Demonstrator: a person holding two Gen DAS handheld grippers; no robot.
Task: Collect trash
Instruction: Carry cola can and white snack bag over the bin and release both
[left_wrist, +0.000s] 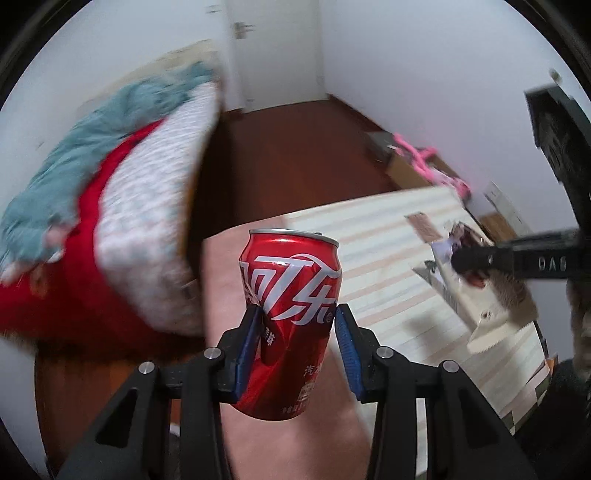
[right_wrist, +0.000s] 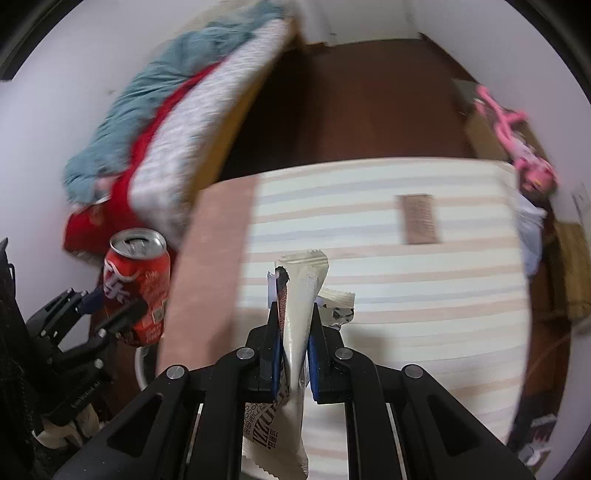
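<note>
Since both pieces are trash, I have the left gripper (left_wrist: 295, 347) clamped on the dented cola can (left_wrist: 290, 317), lifted clear above the striped bed (right_wrist: 388, 295). My right gripper (right_wrist: 293, 339) has its jaws nearly shut, pinching the snack wrapper (right_wrist: 299, 295) upright; one brown wrapper (right_wrist: 421, 218) remains on the bed.

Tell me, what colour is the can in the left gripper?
Red, with white lettering and a silver top; the can shows best in the left wrist view.

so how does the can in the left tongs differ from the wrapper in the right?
The can is red, rigid metal, dented at the pinch; the wrapper is whitish, limp and creased. The can holds the left tongs partly apart; the wrapper lets the right tongs shut nearly flat. Both are gripped upright, lifted clear of the striped mattress.
</note>
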